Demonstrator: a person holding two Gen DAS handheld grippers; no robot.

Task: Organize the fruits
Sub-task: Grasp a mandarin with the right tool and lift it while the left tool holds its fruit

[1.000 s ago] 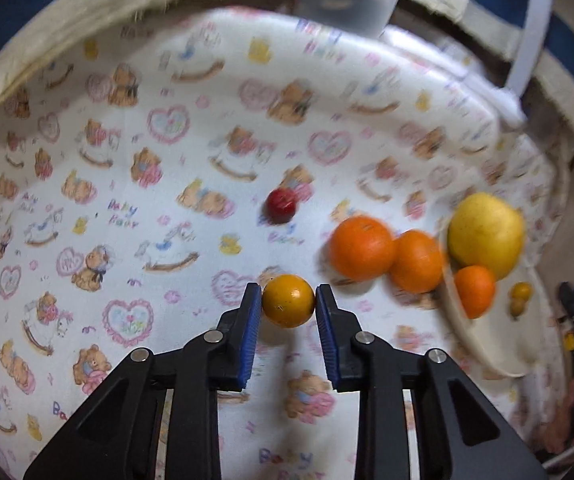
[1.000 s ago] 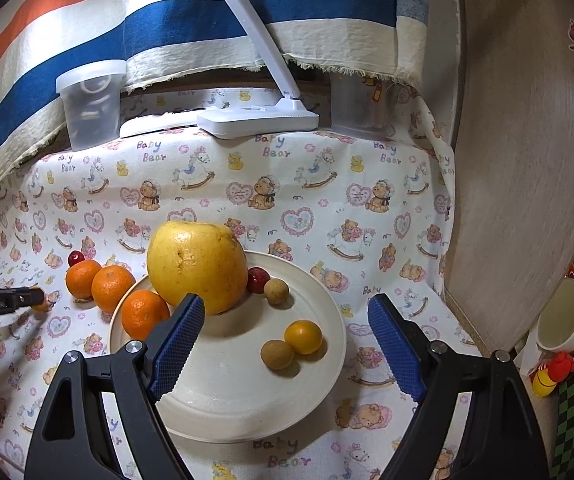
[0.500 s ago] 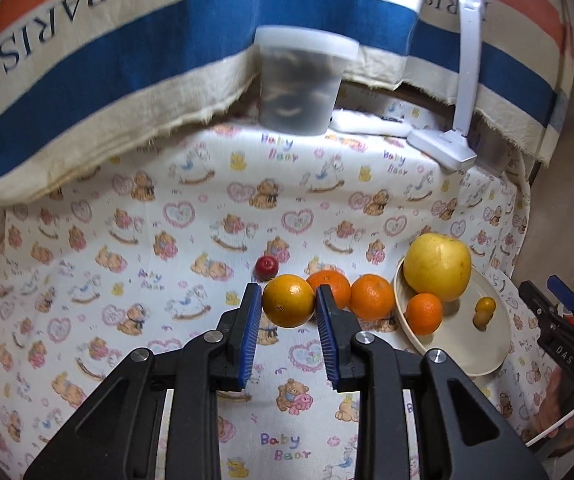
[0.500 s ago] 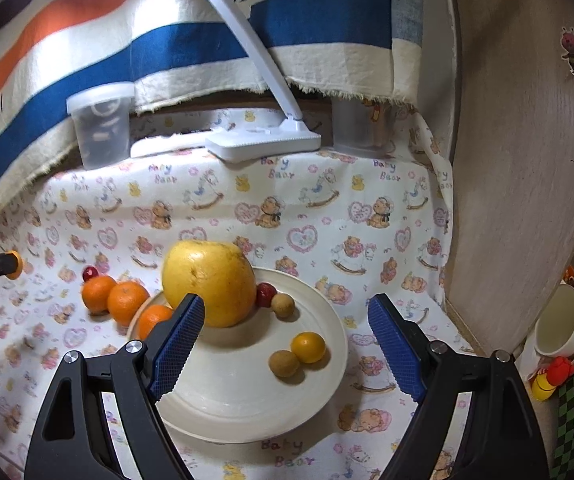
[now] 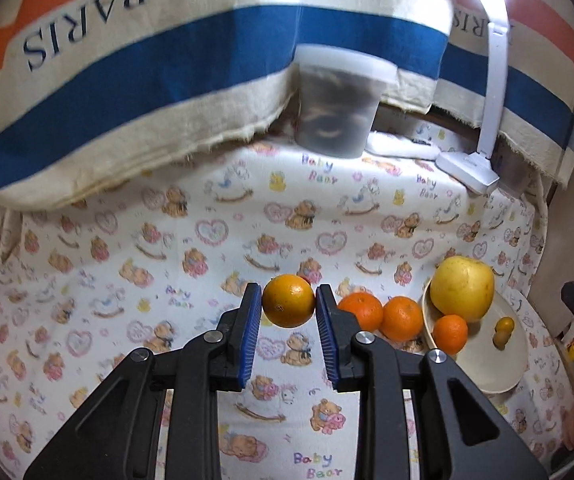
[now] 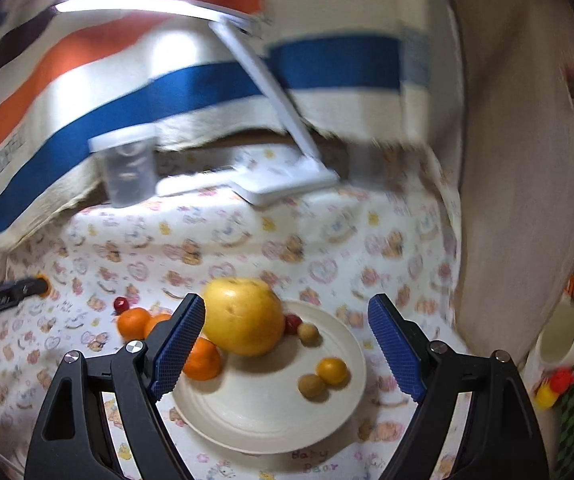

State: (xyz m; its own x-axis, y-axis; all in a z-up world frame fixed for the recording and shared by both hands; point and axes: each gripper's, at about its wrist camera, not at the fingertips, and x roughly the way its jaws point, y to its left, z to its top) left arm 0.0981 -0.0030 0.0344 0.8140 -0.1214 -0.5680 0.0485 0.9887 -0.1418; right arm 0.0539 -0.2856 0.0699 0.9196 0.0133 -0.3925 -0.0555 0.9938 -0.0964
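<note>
The left gripper [image 5: 289, 306] clamps a small orange [image 5: 289, 306] above the tablecloth [image 5: 207, 264], the right gripper [image 6: 287, 344] gapes empty, its view blurred.

A home: teddy-bear tablecloth [image 5: 247, 240], desk lamp [image 6: 287, 184], fruit plate [image 6: 271, 420]

A small orange [image 5: 288, 306] is held aloft; two tangerines [image 5: 381, 315] sit beside a plate [image 6: 271, 420] bearing a pomelo [image 6: 243, 316].

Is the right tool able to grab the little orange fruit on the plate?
Probably yes. The right tool is open and empty above the plate, and the little orange fruit sits in the open. Only a small brown fruit touches it, which might get nudged.
</note>
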